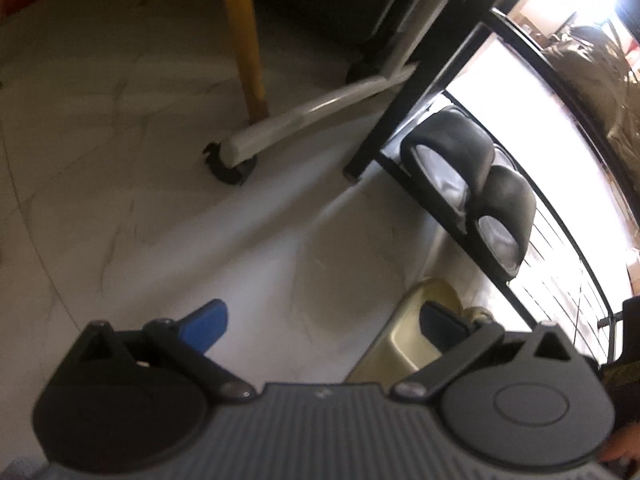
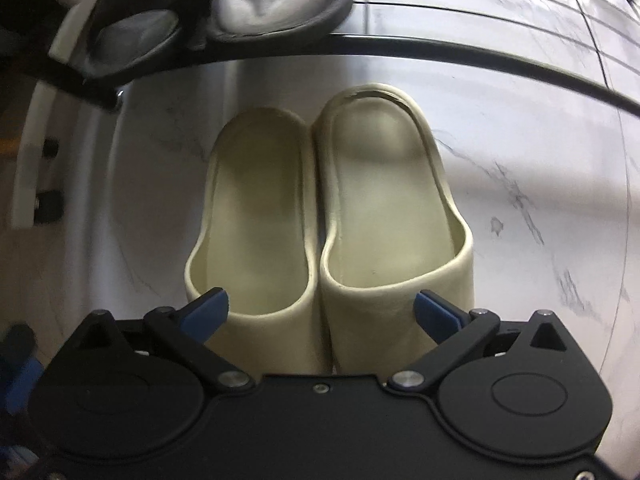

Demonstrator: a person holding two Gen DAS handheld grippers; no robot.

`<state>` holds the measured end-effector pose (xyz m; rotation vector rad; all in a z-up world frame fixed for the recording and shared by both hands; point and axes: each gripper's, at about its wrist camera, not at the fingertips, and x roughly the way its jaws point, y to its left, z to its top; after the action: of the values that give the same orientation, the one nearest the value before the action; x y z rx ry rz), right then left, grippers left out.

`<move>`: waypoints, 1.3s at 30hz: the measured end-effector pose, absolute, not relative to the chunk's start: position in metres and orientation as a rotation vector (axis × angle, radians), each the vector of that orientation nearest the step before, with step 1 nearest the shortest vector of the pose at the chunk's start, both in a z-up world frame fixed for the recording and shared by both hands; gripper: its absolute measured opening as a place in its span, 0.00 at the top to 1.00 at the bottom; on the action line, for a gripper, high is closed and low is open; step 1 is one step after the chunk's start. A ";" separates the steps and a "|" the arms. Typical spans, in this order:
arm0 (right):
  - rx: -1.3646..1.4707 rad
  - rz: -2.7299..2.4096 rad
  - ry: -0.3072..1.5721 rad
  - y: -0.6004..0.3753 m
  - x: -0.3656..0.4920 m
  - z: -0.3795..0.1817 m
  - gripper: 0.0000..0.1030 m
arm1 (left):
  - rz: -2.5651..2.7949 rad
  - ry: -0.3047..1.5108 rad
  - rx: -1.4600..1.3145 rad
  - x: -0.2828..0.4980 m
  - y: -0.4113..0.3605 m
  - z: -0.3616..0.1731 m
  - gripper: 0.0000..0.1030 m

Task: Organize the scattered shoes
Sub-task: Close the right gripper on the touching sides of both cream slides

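Two cream slide slippers, the left slipper and the right slipper, lie side by side on the marble floor, heels toward a black shoe rack. My right gripper points down over their toe straps, open, its blue fingers standing at the outer sides of the pair. Two black shoes with pale insoles sit on the rack's low shelf. My left gripper hangs open over bare floor with nothing between its fingers. One cream slipper shows beside its right finger, and the black shoes lie beyond it.
A wooden leg and a white tubular frame on a black caster stand on the marble floor left of the rack's leg. Bright light falls through the wire shelf. A hand's edge shows at bottom right.
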<state>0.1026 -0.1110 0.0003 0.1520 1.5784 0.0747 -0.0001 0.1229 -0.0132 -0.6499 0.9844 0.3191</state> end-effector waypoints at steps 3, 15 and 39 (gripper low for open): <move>0.185 0.088 1.605 -0.113 0.100 0.008 0.05 | 0.318 0.972 -0.657 0.000 0.123 -0.011 0.01; 0.009 0.059 1.534 -0.087 0.113 -0.018 0.05 | 0.323 0.988 -0.643 0.001 0.121 -0.015 0.01; -0.108 0.054 1.666 -0.079 0.116 -0.064 0.28 | 0.319 1.017 -0.668 0.004 0.121 -0.020 0.01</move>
<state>0.1162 -0.0789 -0.0636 -0.1079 1.6657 0.0537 0.0041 0.1209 -0.0205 -0.6682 1.0169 0.3188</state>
